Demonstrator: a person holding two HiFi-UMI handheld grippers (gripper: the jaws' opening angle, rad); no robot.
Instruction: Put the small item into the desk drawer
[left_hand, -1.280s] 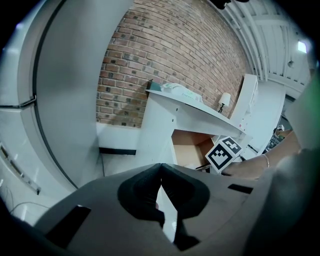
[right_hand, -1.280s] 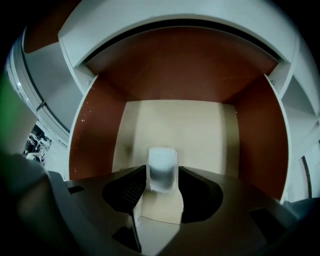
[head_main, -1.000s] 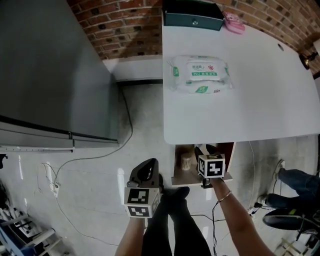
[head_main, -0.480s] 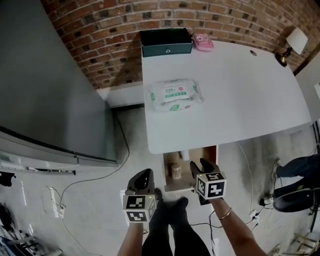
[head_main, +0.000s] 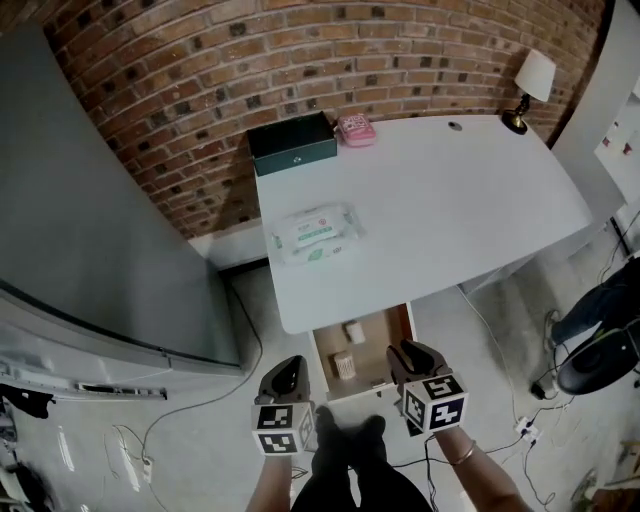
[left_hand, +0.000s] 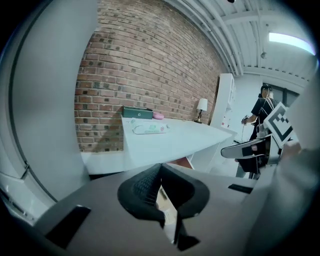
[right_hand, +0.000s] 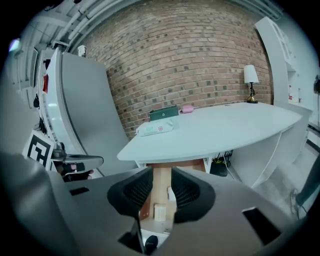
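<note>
The desk drawer stands pulled out under the white desk's front edge. In it lie a small ribbed pale item and a small white item. My right gripper hovers at the drawer's front right corner. Its jaws are closing with a gap left and nothing between them; through the gap I see the ribbed item in the drawer. My left gripper hangs left of the drawer over the floor, its jaws met at the tips and empty. Both show in their own views, left gripper and right gripper.
On the desk lie a pack of wet wipes, a dark green box, a pink case and a lamp. A grey cabinet stands left, an office chair right, cables on the floor. A person stands far off.
My right gripper has drawn back from over the drawer to its front edge and its jaws have narrowed. The head view has tilted up and takes in the whole desk.
</note>
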